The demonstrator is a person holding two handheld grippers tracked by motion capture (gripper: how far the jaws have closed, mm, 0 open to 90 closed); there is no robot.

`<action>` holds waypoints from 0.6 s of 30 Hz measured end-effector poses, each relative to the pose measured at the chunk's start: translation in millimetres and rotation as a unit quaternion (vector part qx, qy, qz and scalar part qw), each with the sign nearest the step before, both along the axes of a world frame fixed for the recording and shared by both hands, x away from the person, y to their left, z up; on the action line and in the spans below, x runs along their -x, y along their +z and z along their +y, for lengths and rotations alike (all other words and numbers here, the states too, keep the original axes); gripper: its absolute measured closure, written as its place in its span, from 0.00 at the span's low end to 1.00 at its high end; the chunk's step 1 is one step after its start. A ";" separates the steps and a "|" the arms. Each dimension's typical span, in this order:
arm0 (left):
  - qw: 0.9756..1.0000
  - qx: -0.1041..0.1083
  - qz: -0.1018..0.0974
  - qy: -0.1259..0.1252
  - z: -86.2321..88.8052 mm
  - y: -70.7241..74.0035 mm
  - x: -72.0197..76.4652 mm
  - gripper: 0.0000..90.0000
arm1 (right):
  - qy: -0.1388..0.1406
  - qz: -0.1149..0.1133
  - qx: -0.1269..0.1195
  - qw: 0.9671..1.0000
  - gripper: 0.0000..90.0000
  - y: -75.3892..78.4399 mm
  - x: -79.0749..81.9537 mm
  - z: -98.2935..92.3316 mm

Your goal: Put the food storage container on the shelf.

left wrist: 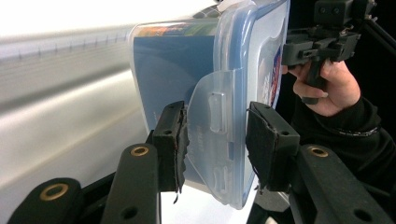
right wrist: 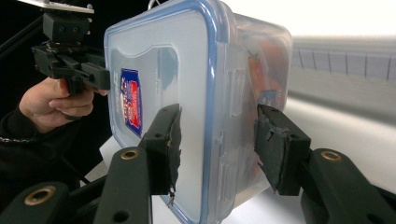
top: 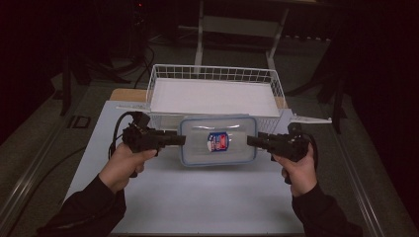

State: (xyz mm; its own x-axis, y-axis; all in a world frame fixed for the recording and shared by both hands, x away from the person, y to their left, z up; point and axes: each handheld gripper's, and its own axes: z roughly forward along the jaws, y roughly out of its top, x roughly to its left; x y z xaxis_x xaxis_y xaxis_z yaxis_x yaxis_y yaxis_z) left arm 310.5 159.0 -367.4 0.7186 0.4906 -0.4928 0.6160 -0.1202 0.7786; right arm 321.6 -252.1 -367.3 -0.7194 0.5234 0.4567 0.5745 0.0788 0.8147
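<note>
Your left gripper [top: 181,140] is clamped on the left short end of the container [top: 218,141], pads over the clip flap there (one pad on the lid face, one on the tub wall). Bare white table [top: 197,197] sits below and behind that claw, plenty of room toward you. The box hangs level between both claws: clear plastic tub, rounded corners, blue-rimmed snap lid, smooth and glossy. A red-and-blue label [top: 218,141] sits mid-lid, its text too small to read. Just beyond the box, past both sets of fingertips, is the white wire basket [top: 215,74], its near rim close to the far edge of the box. Your right gripper [top: 249,140] grips the right short end the same way, jaws squeezed across lid and wall. Dark floor lies outboard of it.
</note>
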 end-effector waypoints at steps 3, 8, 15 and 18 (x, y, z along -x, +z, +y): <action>1.000 0.000 -0.009 0.002 0.3 13.6 -7.5 0.65 | -0.004 -0.006 -0.006 1.000 0.58 10.9 -6.5 0.3; 1.000 0.003 -0.018 0.009 -0.8 32.9 -21.5 0.65 | -0.011 -0.012 -0.016 1.000 0.58 27.9 -20.8 -0.7; 0.999 0.006 -0.036 0.028 0.2 54.6 -38.7 0.65 | -0.016 -0.014 -0.023 1.000 0.58 44.3 -38.6 0.6; 0.999 0.004 -0.034 0.036 1.7 60.3 -45.9 0.65 | -0.017 -0.012 -0.026 0.999 0.58 47.6 -47.9 3.1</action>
State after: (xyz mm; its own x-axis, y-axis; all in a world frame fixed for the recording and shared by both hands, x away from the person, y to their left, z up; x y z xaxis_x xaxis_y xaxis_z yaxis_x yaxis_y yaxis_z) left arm 356.4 160.6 -307.1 0.7142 0.5379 -0.4480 0.5681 -0.0715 0.8198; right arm 369.5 -248.9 -319.7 -0.7122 0.5239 0.4673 0.5565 0.0157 0.8307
